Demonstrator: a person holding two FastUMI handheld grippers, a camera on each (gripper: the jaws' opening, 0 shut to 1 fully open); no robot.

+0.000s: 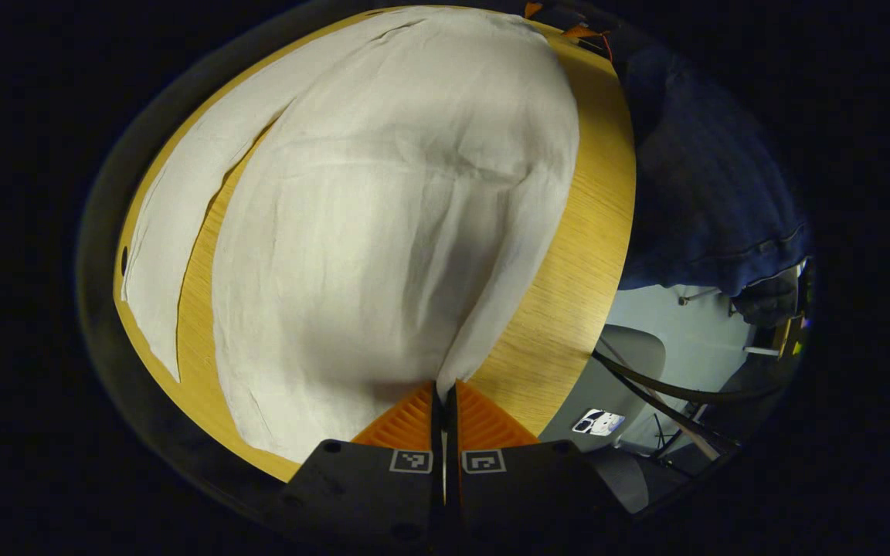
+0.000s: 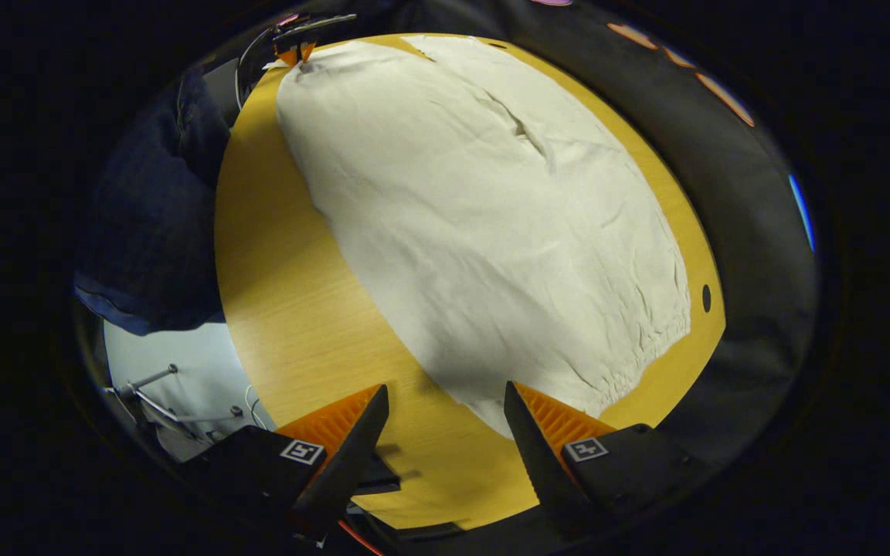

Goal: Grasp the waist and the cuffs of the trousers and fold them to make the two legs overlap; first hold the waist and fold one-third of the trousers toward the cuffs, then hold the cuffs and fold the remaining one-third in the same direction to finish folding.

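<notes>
Cream trousers (image 1: 383,232) lie flat along the wooden table (image 1: 576,293), their two legs side by side with a narrow gap between them. My left gripper (image 1: 443,395) is shut on the near corner of the cuff, and cloth runs in between its fingers. In the right gripper view the trousers (image 2: 484,224) stretch away from the gathered waist (image 2: 638,347). My right gripper (image 2: 445,392) hangs open just above the table at the waist's near corner, nothing between its fingers. Far off, the left gripper (image 2: 296,51) pinches the cuff corner.
A person in dark blue clothing (image 1: 700,185) stands at the table's long side (image 2: 151,216). A small dark hole (image 2: 705,297) sits in the tabletop beyond the waist. A chair (image 1: 630,363) and cables lie on the pale floor (image 2: 174,355) off the table's edge.
</notes>
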